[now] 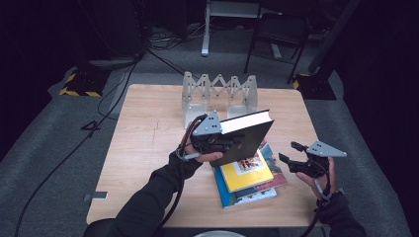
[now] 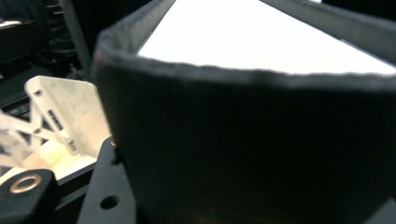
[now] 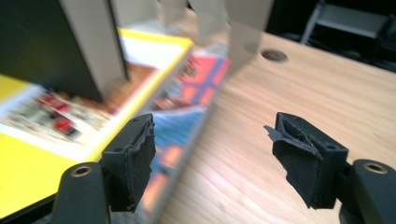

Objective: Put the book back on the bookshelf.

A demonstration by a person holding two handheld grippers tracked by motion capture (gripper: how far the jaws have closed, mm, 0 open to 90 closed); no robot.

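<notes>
My left gripper (image 1: 220, 142) is shut on the spine end of a black hardcover book (image 1: 249, 138), holding it tilted above the table with its white page edge up. The left gripper view has that black book (image 2: 243, 149) right in front of the lens. Under it lies a stack of books: a yellow one (image 1: 245, 173) on top, then a red-edged one (image 1: 276, 178) and a blue one (image 1: 239, 197). My right gripper (image 1: 290, 153) hovers open just right of the stack, nothing between its pads (image 3: 137, 154). The yellow book (image 3: 42, 154) lies to its left.
A pale accordion book rack (image 1: 217, 94) stands at the back middle of the wooden table (image 1: 148, 128), behind the lifted book. Bare wood (image 3: 303, 88) with a round hole (image 3: 274, 55) lies ahead of the right gripper. A chair (image 1: 279, 29) and cables are on the floor beyond.
</notes>
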